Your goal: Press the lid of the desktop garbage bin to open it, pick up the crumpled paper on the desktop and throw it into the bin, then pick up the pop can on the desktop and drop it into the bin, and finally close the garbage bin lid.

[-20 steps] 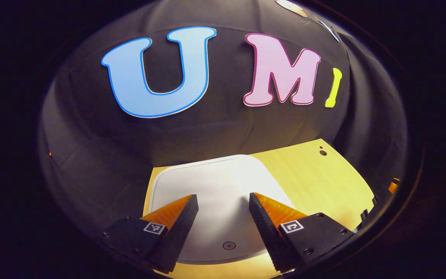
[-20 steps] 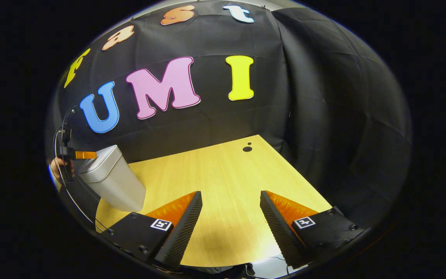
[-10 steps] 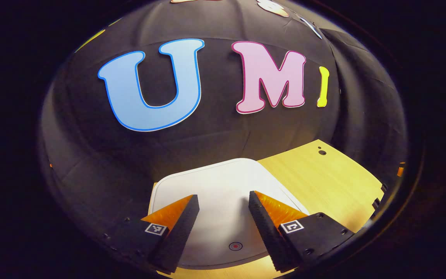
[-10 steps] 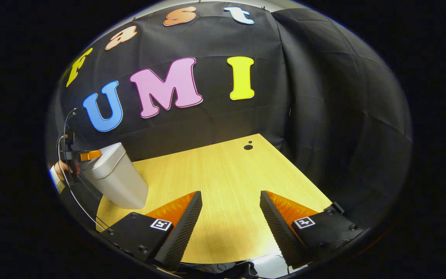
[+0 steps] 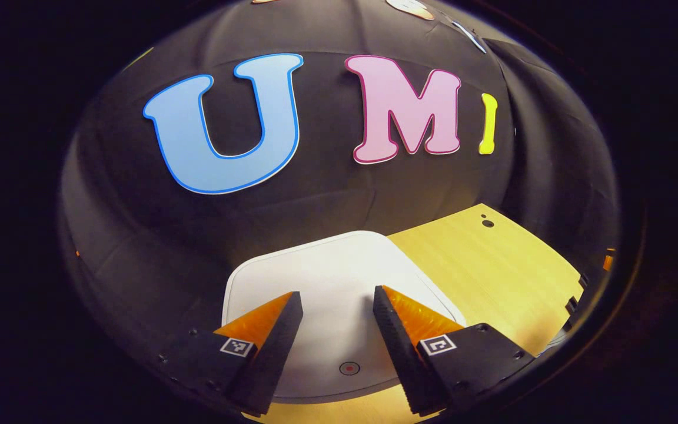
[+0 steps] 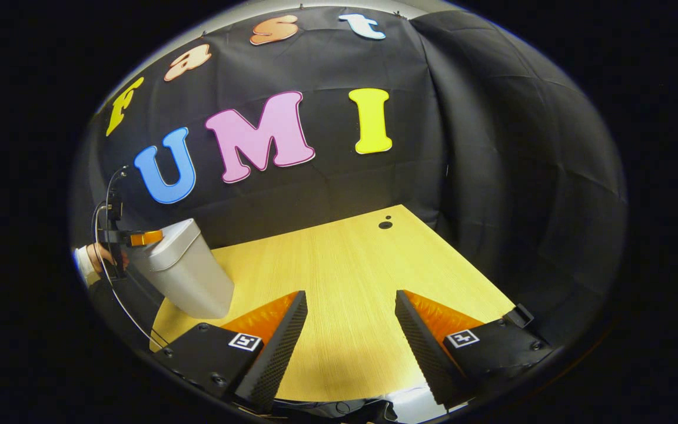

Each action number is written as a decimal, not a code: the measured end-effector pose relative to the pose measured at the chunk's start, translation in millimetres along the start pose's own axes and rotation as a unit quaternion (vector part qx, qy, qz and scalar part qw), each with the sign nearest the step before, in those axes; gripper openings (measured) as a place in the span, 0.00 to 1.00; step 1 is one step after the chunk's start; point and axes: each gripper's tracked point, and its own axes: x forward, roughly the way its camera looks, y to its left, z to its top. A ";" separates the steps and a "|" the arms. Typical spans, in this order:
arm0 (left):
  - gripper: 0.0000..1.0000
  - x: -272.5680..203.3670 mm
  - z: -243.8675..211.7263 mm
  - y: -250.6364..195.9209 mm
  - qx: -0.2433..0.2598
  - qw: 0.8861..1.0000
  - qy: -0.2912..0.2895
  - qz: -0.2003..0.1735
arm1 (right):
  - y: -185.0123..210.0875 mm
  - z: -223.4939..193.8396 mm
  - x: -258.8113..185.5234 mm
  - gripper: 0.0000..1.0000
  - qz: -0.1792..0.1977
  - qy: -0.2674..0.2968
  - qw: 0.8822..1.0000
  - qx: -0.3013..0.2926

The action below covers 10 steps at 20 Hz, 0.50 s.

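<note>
**Lid down, desktop bare: the closing step**

Since the earlier frames the left gripper (image 5: 334, 306) has drifted slightly over the bin lid (image 5: 321, 265), and in the right gripper view the garbage bin (image 6: 189, 274) sits a little further toward the centre. The lid lies flat and shut on the bin, its small round red-dot mark (image 5: 348, 368) just below the fingers. Left gripper fingers are spread apart, grasping nothing, poised above the lid; whether they touch it I cannot tell. The right gripper (image 6: 351, 321) is also spread and empty, hanging over bare wooden desktop (image 6: 339, 259), well apart from the bin.

No crumpled paper or pop can lies on the visible desktop. My judgement: both are probably already in the bin and the lid is closed, so the task looks finished or nearly so. The bin's contents are hidden under the lid.
</note>
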 end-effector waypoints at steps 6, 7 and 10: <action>0.88 -12.7 -9.4 -3.4 -0.008 1.000 -0.004 -0.002 | 2.5 -4.1 5.3 0.98 0.015 0.012 1.000 -0.004; 0.87 -16.2 -11.5 -3.2 0.002 1.000 -0.009 -0.001 | 2.4 -3.5 5.2 0.98 0.016 0.010 1.000 -0.002; 0.88 -16.5 -2.2 -3.6 -0.006 1.000 -0.025 0.001 | 1.0 -6.1 5.8 0.98 0.018 0.012 1.000 -0.002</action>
